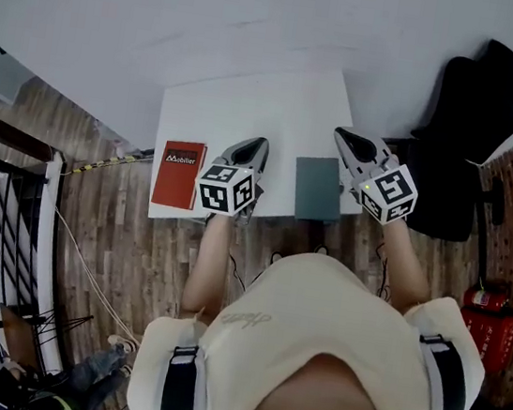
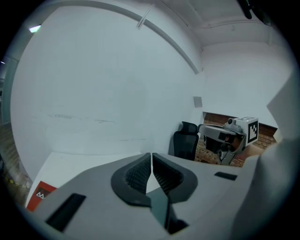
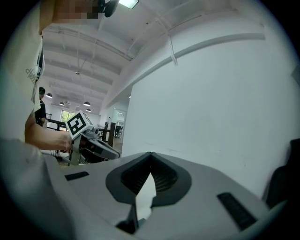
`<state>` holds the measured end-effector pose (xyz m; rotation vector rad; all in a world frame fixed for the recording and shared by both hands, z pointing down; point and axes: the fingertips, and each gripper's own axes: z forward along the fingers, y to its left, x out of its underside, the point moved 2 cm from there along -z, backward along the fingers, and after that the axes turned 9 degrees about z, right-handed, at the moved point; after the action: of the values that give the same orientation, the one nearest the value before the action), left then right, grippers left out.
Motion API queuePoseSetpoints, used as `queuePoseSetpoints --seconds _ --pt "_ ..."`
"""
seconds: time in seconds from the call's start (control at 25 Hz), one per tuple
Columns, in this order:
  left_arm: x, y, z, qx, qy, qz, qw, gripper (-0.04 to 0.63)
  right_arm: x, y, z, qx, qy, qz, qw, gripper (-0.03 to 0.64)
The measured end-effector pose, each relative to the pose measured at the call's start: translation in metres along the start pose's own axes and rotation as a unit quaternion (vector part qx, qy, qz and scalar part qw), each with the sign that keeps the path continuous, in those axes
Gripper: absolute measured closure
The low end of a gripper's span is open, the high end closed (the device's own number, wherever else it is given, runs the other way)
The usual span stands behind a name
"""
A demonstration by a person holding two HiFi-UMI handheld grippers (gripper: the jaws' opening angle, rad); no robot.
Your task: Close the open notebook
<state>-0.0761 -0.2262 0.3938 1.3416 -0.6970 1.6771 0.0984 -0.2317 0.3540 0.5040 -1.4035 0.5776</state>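
The left gripper [image 1: 257, 145] and right gripper [image 1: 344, 136] are hanging pinched shut on nothing above the white table [image 1: 252, 104], where the grey-green notebook [image 1: 317, 188] is lying flat at centre right, seemingly already closed, looking light and thin, its cover best caught at the free edge.

I see a cream short-sleeved shirt [image 1: 316, 321], pale script [image 1: 245, 319] on its chest, and dark buckled straps [image 1: 178, 387] either side of that script. The left gripper [image 2: 151, 157] and right gripper [image 3: 151, 155] are grey, with black ribbed pads [image 2: 138, 174] and white cubes [image 1: 226, 188] bearing black square markers.
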Motion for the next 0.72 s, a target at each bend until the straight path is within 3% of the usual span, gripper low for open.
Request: queuePoseSetpoints --seconds 0.28,0.52,0.6,0.72 --pt "-0.048 0.012 -0.001 -0.019 -0.026 0.067 0.9972 0.568 -0.038 -0.012 0.001 0.012 -0.033 -0.040 0.999 0.609" --pt "-0.086 0.023 0.002 -0.050 -0.063 0.095 0.9922 0.568 -0.066 -0.018 0.004 0.018 -0.055 -0.066 0.996 0.609" --pt "-0.100 0.026 0.004 -0.071 -0.078 0.123 0.9869 0.568 -0.075 -0.019 0.006 0.024 -0.060 -0.069 0.996 0.609" --pt "-0.116 0.027 0.003 -0.104 -0.098 0.185 0.9723 0.566 -0.083 -0.017 0.009 0.030 -0.072 -0.063 0.995 0.609"
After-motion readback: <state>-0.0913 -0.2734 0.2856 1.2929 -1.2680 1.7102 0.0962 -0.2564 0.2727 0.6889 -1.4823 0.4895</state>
